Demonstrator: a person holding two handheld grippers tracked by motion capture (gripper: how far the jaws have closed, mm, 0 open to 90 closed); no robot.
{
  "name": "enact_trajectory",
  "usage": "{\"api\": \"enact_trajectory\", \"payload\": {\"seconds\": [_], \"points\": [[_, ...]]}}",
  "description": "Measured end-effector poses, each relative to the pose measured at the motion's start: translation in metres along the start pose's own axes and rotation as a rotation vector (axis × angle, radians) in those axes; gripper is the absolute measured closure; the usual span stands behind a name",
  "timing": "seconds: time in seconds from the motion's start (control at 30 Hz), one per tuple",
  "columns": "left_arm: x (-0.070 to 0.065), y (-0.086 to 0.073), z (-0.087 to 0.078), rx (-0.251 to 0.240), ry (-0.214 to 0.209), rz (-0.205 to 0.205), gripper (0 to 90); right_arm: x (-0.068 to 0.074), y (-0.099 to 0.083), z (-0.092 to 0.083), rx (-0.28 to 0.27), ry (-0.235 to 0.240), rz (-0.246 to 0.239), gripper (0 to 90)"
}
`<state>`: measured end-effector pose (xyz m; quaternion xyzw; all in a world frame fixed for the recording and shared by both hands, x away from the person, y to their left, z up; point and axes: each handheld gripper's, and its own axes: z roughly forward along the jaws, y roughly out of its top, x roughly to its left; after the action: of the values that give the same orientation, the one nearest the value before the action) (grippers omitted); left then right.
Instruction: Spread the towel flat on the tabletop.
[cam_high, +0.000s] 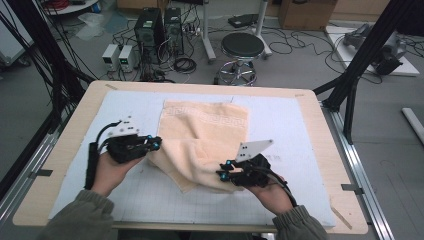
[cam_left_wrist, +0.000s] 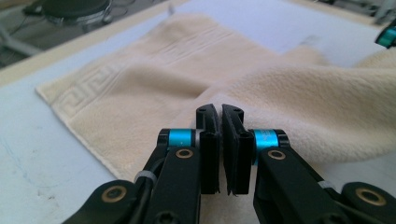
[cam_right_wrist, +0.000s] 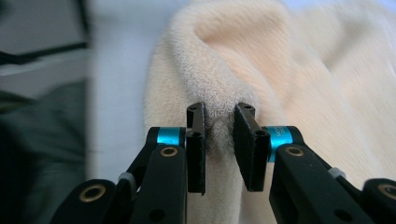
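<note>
While both grippers sit at the near edge of the towel (cam_high: 205, 131), the relation that matters is that the cloth stretches away from them toward the far side of the table (cam_high: 310, 100), its patterned border flat at the far end and its near part lifted and bunched between the hands. At the near left corner, the left gripper (cam_high: 155, 143) has its jaws pressed almost together with only a thin slit between them, apparently pinching the towel's edge (the cloth in the slit itself is hard to make out). Nearer the person, the right gripper (cam_right_wrist: 219, 125) clamps a raised fold of terry. Under the towel lies a pale gridded mat (cam_high: 280, 200). Beyond the table stand a black stool (cam_high: 242, 47), computer towers (cam_high: 149, 27) and loose cables on the floor.
</note>
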<state>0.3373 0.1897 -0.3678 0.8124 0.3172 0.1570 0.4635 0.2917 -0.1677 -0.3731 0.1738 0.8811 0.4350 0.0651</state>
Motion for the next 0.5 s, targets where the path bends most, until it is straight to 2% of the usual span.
{"api": "enact_trajectory", "payload": {"seconds": [0.07, 0.1, 0.17, 0.23, 0.3, 0.33, 0.4, 0.5], "points": [[0.010, -0.002, 0.024, 0.045, 0.035, -0.040, 80.8, -0.018, -0.006, 0.015, 0.029, -0.054, 0.057, 74.0], [0.012, -0.003, 0.029, 0.052, 0.042, -0.056, 75.9, -0.029, -0.007, 0.019, 0.030, -0.073, 0.091, 73.9], [0.016, -0.004, 0.032, 0.060, 0.047, -0.075, 68.5, -0.042, -0.010, 0.021, 0.004, -0.076, 0.141, 71.3], [0.015, -0.004, 0.024, 0.066, 0.049, -0.066, 59.7, -0.051, -0.013, 0.018, -0.032, -0.065, 0.171, 65.8], [0.013, -0.006, 0.011, 0.034, 0.066, -0.054, 53.8, -0.052, -0.014, 0.012, -0.050, -0.072, 0.169, 62.5], [0.013, -0.007, 0.003, 0.012, 0.066, -0.054, 53.5, -0.052, -0.015, 0.007, -0.061, -0.067, 0.163, 61.8], [0.010, -0.009, -0.011, -0.019, 0.078, -0.056, 50.9, -0.049, -0.017, -0.003, -0.082, -0.090, 0.151, 60.5], [0.001, -0.014, -0.028, -0.050, 0.050, -0.052, 49.4, -0.042, -0.021, -0.021, -0.102, -0.101, 0.125, 59.4]]}}
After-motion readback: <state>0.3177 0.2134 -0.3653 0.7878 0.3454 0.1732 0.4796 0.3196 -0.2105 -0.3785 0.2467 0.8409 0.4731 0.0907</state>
